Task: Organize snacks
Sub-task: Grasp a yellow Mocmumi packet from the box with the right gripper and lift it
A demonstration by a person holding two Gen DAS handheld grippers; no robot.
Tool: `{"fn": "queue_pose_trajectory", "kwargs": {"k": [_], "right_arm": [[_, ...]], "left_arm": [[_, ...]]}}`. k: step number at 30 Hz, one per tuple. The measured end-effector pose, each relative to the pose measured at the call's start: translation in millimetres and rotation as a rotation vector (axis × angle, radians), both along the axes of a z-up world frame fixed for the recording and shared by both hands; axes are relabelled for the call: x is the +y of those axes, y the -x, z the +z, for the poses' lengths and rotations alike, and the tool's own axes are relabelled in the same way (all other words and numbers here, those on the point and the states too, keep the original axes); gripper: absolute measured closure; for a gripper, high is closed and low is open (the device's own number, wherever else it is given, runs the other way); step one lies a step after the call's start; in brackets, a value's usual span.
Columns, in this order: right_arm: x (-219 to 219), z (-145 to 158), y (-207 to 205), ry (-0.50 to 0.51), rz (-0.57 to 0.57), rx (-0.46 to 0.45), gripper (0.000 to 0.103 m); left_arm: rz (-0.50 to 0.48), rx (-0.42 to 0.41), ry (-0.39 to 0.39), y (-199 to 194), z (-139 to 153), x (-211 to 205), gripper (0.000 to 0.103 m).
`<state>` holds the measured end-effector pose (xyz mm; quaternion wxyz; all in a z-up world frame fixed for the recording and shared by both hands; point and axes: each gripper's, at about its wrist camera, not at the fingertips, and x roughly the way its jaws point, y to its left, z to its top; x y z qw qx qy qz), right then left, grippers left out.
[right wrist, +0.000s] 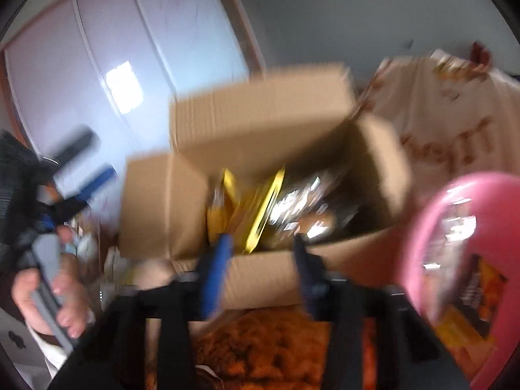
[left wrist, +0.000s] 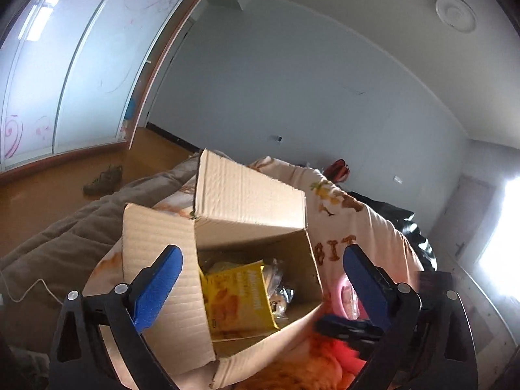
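An open cardboard box stands on a bed, and in it lie a yellow snack bag and some clear-wrapped packs. My left gripper hangs over the box, open wide, with nothing between its blue pads. The right wrist view is blurred. There my right gripper sits at the near wall of the box, with a narrow gap between its fingers and nothing seen in it. The yellow bag shows just past them. The left gripper is at the far left, its handle in a hand.
A pink basin with snack packs sits to the right of the box. Something orange lies in front of the box under the right gripper. Cream printed bedding lies behind the box, a brown quilt to its left.
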<state>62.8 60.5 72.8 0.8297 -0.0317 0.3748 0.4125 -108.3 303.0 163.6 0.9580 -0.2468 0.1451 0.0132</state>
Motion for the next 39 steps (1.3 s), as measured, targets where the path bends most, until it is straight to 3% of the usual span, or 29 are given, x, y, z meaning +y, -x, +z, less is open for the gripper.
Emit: {"fn": "queue_pose_trajectory", "kwargs": {"k": [2,11,21,24,29,39], "right_arm": [[12.1,-15.1,-10.0,-0.005,0.004,0.073,0.082],[35.1,-36.5,-21.5,-0.02,0.037,0.152,0.082],[60.2,-63.6,-19.0,0.033,0.03,0.159,0.084],[47.3,-62.4,-19.8,-0.017,0.005,0.196,0.089],[16.5,-45.0,-13.9,-0.116,-0.039,0.156,0.09],[-93.7,15.9,27.7,-0.367,-0.176,-0.043,0.091]], "left_arm": [[-0.001,0.008,-0.008,-0.3,-3.1,1.4,0.005],[-0.013,0.04,-0.058,-11.8,-12.4,-6.3,0.005],[0.071,0.077,-0.251,-16.5,-11.3,-29.9,0.005],[0.073,0.076,-0.289,-16.0,-10.8,-34.0,0.005],[0.074,0.076,-0.318,-16.5,-10.7,-37.4,0.005],[0.059,0.083,-0.331,-19.7,-12.3,-42.2,0.005]]}}
